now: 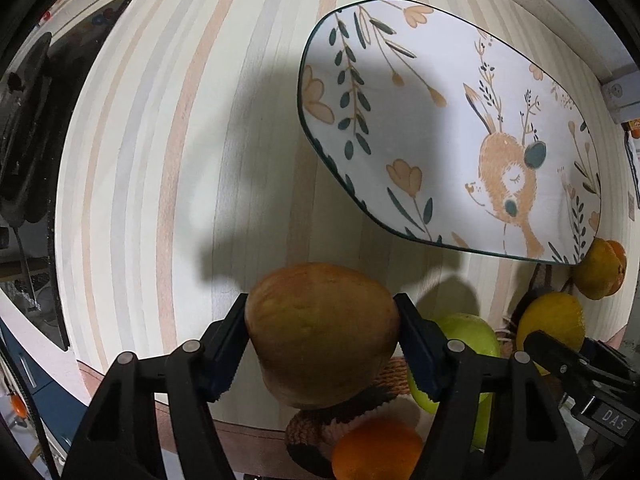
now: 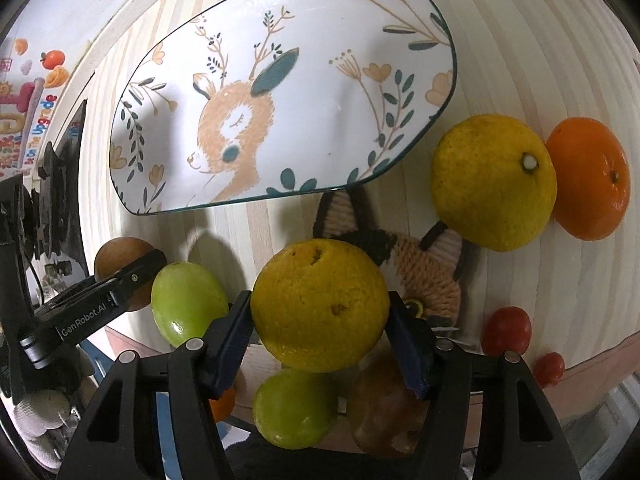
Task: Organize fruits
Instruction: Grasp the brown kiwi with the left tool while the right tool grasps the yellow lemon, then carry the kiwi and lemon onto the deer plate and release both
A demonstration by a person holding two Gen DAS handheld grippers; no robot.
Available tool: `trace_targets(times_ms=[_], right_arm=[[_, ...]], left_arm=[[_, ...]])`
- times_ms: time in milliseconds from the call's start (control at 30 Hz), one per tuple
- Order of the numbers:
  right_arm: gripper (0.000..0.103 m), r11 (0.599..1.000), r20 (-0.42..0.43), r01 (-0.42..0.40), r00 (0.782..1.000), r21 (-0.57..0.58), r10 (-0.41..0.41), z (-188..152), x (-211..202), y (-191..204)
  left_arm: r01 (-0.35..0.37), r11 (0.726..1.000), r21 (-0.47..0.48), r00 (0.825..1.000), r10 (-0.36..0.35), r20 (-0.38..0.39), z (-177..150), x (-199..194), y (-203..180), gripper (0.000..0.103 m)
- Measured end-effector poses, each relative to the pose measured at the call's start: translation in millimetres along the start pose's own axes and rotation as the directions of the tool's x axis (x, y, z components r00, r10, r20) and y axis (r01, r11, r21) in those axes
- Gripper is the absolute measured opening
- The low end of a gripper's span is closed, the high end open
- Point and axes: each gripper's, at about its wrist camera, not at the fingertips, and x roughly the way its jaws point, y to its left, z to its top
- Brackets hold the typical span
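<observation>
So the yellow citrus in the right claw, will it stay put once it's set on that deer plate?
Probably not by itself. The yellow citrus is round, so it is apt to roll. The deer plate looks glossy and shallow, with little to stop it. The right claw pinches it only at two sides, so a gentle, low release seems wise.

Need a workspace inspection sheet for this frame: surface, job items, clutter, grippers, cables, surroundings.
Surface: striped table, partly shadowed.
Job's things: deer plate holds no fruit; loose on table: yellow citrus, orange, green fruit, two red tomatoes.
Clutter: knitted fox coaster under the fruit pile.
Grippers: left gripper shut on brown pear; right gripper shut on yellow orange.
Cables: dark cord off the table's left edge.
Surroundings: colourful wall stickers; wall socket.
</observation>
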Motion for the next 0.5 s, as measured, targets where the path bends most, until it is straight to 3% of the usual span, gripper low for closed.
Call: trace_targets(times_ms=[200, 333, 500], right_arm=[[0.066, 0.999, 0.02, 0.005, 1.0, -0.032, -0.004, -5, -11, 13], [0.066, 0.998, 0.057, -0.038, 0.998, -0.05, 0.041, -3, -40, 23], [0.066, 0.996, 0.122, -0.065, 0.99, -0.069, 0.073, 27, -75, 32]], left_arm=[[-0.007, 1.0, 0.025, 0.999, 0.006, 0.033, -20, -23, -17, 0.067], [0.033, 0.999, 0.04, 0.997, -0.036, 0.074, -28, -59, -29, 0.067], [0.075, 0.994, 0.082, 0.984, -0.087, 0.152, -16, -110, -54, 0.067]])
